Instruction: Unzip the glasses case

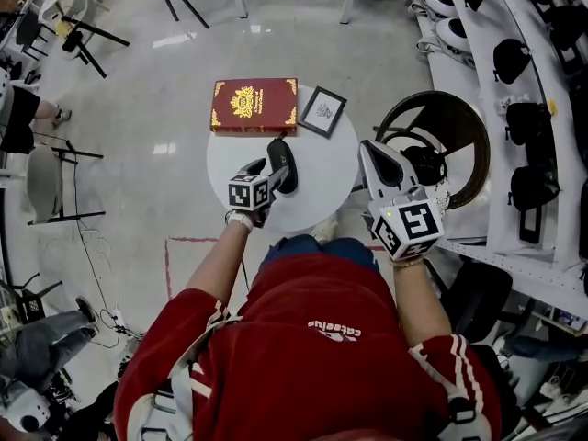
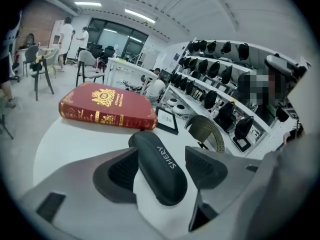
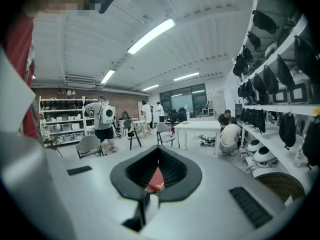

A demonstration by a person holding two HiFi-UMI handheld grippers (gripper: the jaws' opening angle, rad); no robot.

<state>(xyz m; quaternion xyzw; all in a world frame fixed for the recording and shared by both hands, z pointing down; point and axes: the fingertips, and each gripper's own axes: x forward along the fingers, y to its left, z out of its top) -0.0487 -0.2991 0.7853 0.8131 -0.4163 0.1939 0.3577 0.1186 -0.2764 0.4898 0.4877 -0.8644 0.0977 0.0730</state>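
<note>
Left gripper (image 2: 162, 156) open, jaws straddling the glasses case (image 2: 159, 166) along its long axis, no squeeze. Right gripper (image 3: 159, 151) closed, empty, farther, at the round table's (image 1: 322, 196) right edge.

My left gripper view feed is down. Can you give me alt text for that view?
The left gripper, jaws open, straddles a black glasses case lying on a round white table. Behind the case lie a red book with gold ornament and a small framed picture.

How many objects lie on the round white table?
3: the red book at its far edge, the framed picture to its right, and the glasses case nearer the person. Part of the table is covered, so more may be hidden.
</note>
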